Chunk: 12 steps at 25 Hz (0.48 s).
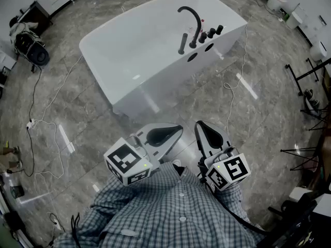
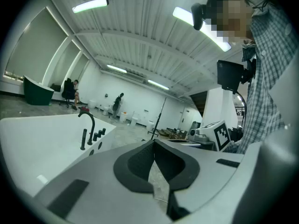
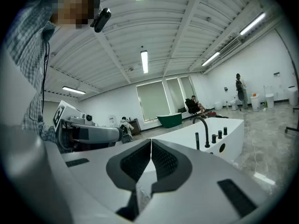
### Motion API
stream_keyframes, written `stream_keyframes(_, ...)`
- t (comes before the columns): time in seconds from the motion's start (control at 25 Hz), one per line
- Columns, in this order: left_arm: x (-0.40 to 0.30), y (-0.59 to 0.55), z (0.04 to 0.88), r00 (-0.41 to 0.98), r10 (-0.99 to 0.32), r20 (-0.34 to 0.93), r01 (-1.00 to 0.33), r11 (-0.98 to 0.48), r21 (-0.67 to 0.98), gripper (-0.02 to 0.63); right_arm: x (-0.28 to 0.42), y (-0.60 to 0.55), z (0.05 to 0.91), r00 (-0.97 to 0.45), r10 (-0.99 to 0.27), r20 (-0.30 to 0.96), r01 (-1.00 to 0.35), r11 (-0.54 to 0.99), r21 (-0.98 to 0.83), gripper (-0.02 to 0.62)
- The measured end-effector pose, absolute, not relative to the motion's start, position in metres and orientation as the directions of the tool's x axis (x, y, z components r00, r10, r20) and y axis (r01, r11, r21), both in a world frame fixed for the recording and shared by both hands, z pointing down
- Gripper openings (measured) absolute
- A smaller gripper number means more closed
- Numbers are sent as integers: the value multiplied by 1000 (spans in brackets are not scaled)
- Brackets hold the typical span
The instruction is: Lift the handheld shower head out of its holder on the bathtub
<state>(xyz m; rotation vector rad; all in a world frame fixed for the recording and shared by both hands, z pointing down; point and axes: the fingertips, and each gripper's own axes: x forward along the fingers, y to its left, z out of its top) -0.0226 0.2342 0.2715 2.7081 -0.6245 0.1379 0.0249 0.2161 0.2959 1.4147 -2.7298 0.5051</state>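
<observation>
Jaws closed, left gripper and right gripper; shower head indistinct.

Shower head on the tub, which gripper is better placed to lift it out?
Right, marginally. Both grippers are shut, empty and far from the tub, but the right gripper aims nearer the handheld shower head; the left gripper points well off to its side.

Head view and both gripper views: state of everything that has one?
left tongs: shut, nothing between them.
right tongs: shut, nothing between them.
handheld shower head: standing upright at the bathtub rim, untouched.
faucet spout: no water seen running.
ceiling lights: on.
</observation>
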Motion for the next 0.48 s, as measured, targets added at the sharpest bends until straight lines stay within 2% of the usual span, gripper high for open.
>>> stream_keyframes(0.48, -30, 229, 271, 892, -414, 180, -451, -834, 317, 9, 24, 216, 297, -579, -795, 178, -807, 527, -267, 20)
